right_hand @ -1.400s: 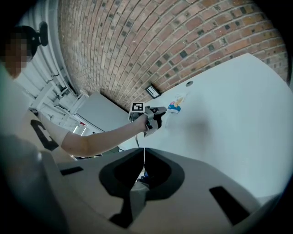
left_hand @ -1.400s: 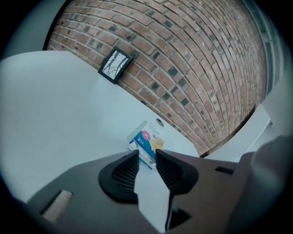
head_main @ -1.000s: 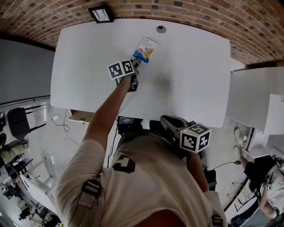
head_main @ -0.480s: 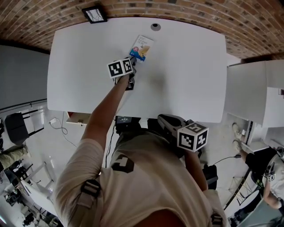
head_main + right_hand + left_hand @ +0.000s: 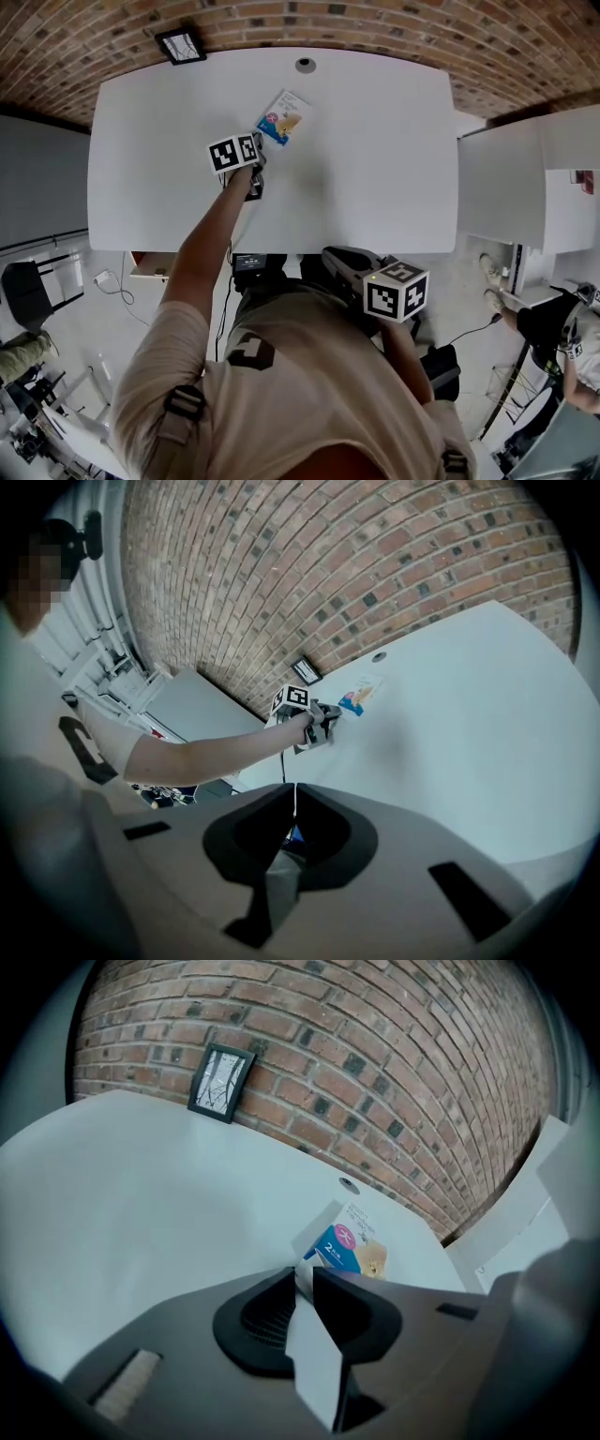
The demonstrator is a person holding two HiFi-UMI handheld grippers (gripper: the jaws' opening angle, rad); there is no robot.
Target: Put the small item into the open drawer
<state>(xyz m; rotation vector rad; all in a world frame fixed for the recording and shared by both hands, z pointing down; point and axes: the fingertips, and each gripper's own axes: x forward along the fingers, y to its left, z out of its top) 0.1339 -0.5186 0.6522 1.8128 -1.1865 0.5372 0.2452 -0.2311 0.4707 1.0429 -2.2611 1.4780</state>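
Small packet [image 5: 284, 117], printed blue and cream, lies flat on the white table [image 5: 375, 159] in the upper centre of the head view, just below the round cable hole [image 5: 304, 65]. The left gripper [image 5: 257, 142] reaches out to it on a stretched arm, and its jaws are closing on the packet's near corner. In the left gripper view only a narrow gap remains, and that white corner [image 5: 305, 1277] fills it (the printed part lies beyond the tips). The packet's far end rests on the tabletop.

The right gripper [image 5: 289, 801] sits low and close to the person's body, at the lower centre-right of the head view. Its jaws are pressed together with nothing between them.

A small black picture frame [image 5: 180, 44] stands at the table's upper left corner, against the brick wall [image 5: 394, 1044]. Under the table's near edge, at the left of the head view, the open drawer [image 5: 150, 267] juts out, well apart from the packet.
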